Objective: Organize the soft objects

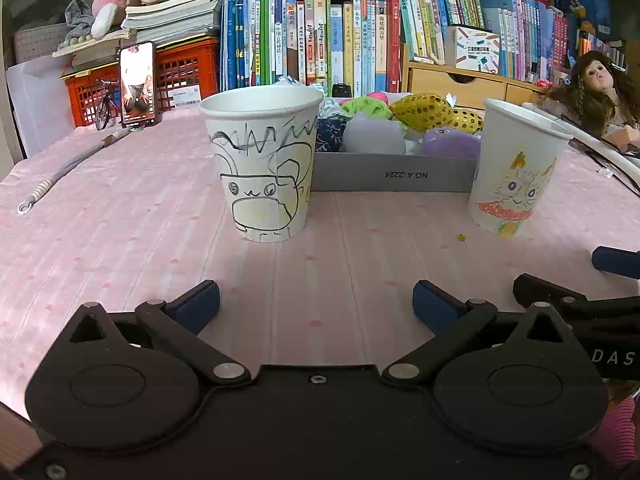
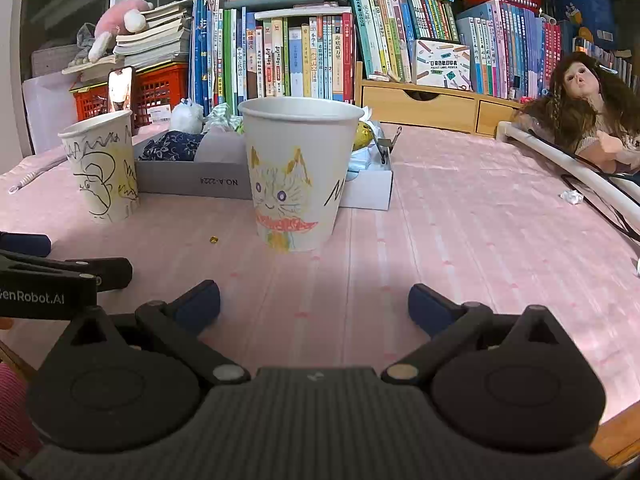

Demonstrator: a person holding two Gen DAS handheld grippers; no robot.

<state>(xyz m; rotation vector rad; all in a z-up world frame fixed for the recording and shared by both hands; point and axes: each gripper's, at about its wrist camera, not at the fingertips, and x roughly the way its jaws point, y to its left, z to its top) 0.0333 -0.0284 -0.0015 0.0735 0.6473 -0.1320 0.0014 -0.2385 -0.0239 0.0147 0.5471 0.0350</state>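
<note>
Left wrist view showed my left gripper [image 1: 316, 300] wide open, empty. My right gripper [image 2: 314, 300] was open too. Soft toys [image 1: 400, 124] lay in the grey box [image 1: 394, 174], straight ahead behind both paper cups [image 1: 262, 164].

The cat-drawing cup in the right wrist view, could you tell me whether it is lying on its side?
No, the cat-drawing cup stands upright on the pink tablecloth, its open rim facing up.
</note>
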